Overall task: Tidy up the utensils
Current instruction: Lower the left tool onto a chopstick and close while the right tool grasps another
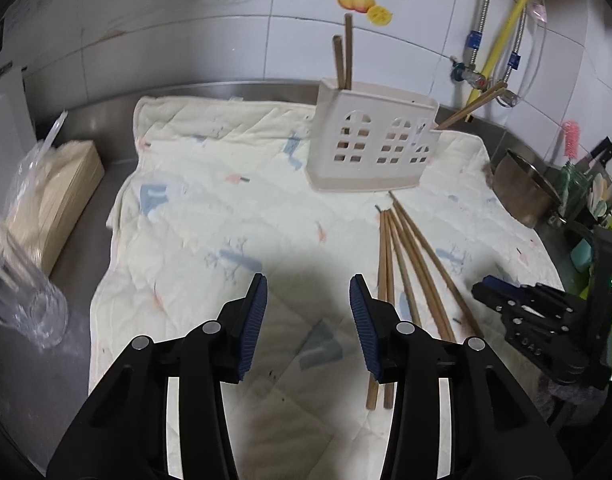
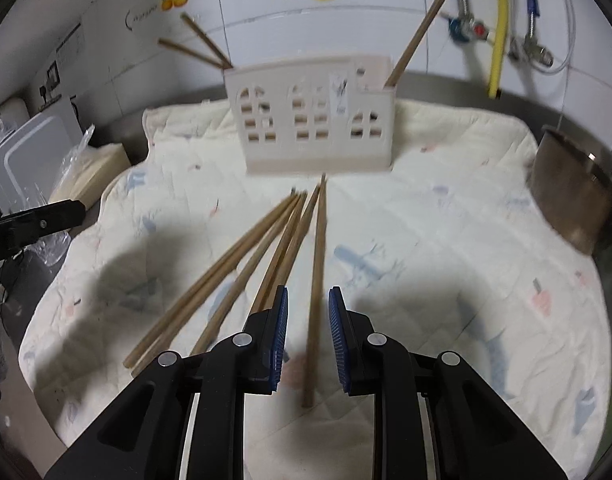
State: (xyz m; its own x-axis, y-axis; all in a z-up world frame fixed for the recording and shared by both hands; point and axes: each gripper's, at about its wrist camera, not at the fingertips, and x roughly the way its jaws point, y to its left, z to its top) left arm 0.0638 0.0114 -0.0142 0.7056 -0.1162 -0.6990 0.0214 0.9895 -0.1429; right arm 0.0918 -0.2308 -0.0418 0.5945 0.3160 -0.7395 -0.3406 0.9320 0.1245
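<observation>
Left wrist view: the left gripper (image 1: 308, 322) occupies the lower centre of the frame with its jaws wide apart and nothing between them, above a cream quilted cloth (image 1: 210, 216). A bundle of loose chopsticks (image 1: 410, 272) lies on the cloth at centre right, just beside the right-hand jaw, their tips converging toward the holder. The utensil holder (image 1: 370, 144), a cream plastic box with window-shaped cut-outs, stands at upper centre right on the cloth. Two chopsticks (image 1: 343, 58) stand nearly upright in its left end; another chopstick (image 1: 472, 106) leans out to the right from its right end. The right gripper (image 1: 491, 287) appears at the right edge, low over the cloth; whether it is open cannot be told from this view. A metal pot (image 1: 524, 188) sits at the right edge, off the cloth. A tissue pack (image 1: 66, 196) in clear wrap lies at the left edge.

Right wrist view: the right gripper (image 2: 308, 330) fills the lower centre, jaws partly open, straddling a single chopstick (image 2: 317, 276) that lies on the cloth (image 2: 446, 232) between the pads; contact is not visible. The remaining loose chopsticks (image 2: 242, 264) fan out toward the lower left. The holder (image 2: 314, 120) stands at upper centre, blurred. The left gripper (image 2: 50, 216) shows at the left edge
</observation>
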